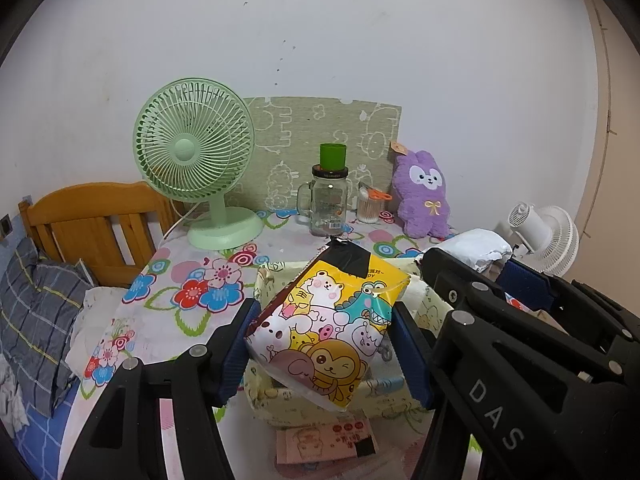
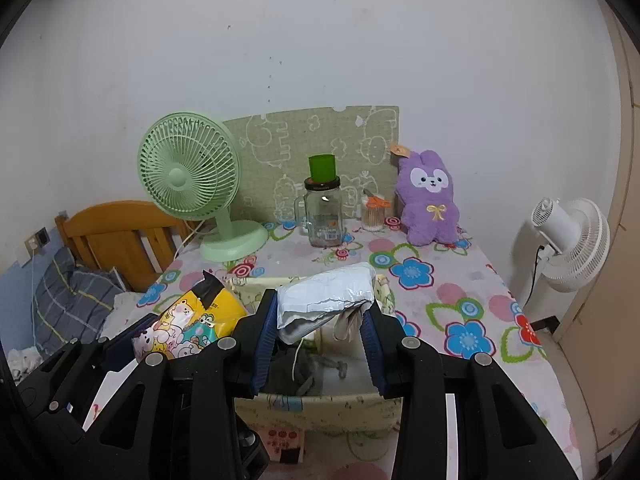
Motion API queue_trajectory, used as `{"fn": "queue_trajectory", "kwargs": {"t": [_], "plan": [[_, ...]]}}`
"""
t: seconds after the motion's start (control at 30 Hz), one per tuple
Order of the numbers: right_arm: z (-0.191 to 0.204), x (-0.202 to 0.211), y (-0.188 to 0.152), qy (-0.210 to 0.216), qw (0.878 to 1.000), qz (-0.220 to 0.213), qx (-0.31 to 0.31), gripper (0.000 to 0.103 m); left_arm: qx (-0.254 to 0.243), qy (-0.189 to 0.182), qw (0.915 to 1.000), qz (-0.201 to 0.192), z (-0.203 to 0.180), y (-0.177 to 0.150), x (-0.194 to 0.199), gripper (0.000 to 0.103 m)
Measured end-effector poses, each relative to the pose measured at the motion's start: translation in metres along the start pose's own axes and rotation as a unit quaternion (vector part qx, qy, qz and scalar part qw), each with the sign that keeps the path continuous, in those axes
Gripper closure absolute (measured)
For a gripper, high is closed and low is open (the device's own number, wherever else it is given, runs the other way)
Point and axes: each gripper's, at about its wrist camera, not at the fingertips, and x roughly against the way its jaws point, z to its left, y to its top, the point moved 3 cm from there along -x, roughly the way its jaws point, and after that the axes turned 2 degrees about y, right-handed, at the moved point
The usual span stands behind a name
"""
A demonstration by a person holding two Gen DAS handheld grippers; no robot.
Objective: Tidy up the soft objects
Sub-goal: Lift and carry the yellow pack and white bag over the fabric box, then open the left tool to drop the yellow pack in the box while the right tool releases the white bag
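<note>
The left tongs (image 1: 322, 344) clamp a cartoon-printed packet (image 1: 324, 328) between their blue pads, holding it tilted over the near left part of a pale fabric basket (image 1: 280, 408) on the flowered worktop (image 1: 192, 280). The packet hides most of the basket's inside in the left view. The right tongs (image 2: 320, 334) hold a white crinkled bundle (image 2: 326, 296) above the same basket (image 2: 320, 408); grey cloth (image 2: 292, 368) lies inside, partly covered by the tongs, and what it is cannot be made out. A pink card (image 1: 326, 442) near the basket is cut off by the tongs. Far across the worktop stand a green fan (image 1: 194, 152), a glass jar (image 1: 328, 204) with a green cup (image 1: 333, 157) on top, and a purple plush rabbit (image 1: 422, 196).
</note>
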Motion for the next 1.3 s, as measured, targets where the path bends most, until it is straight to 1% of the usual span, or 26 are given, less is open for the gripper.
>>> {"fn": "queue_trajectory", "kwargs": {"t": [0.53,0.67,0.83,1.0,1.13,1.2,1.23,1.3], "plan": [[-0.001,-0.038,0.006,0.01,1.0,0.01,0.002,0.061,0.007,0.002,0.9998,0.017,0.008,0.008,-0.036,0.036],[-0.002,-0.051,0.006,0.028,0.999,0.02,-0.004,0.061,0.01,-0.001,0.9996,0.025,0.008,0.008,-0.046,0.036],[-0.002,-0.06,0.006,0.028,0.999,0.022,0.0,0.061,0.016,-0.001,0.9994,0.032,0.01,0.008,-0.056,0.036],[0.0,-0.07,0.006,0.031,0.999,0.028,0.004,0.061,0.023,0.0,0.9986,0.047,0.014,0.006,-0.069,0.036],[0.0,-0.079,0.003,0.034,0.999,0.036,0.0,0.061,0.024,0.001,0.9979,0.061,0.014,0.004,-0.079,0.034],[0.0,-0.083,0.001,0.035,0.999,0.041,-0.001,0.061,0.021,0.001,0.9973,0.071,0.014,0.003,-0.083,0.029],[0.0,-0.084,0.0,0.036,0.998,0.043,0.0,0.061,0.02,0.003,0.9972,0.073,0.014,0.002,-0.084,0.024],[0.0,-0.087,-0.001,0.038,0.998,0.045,0.005,0.061,0.016,0.007,0.9971,0.074,0.014,0.001,-0.084,0.021]]}}
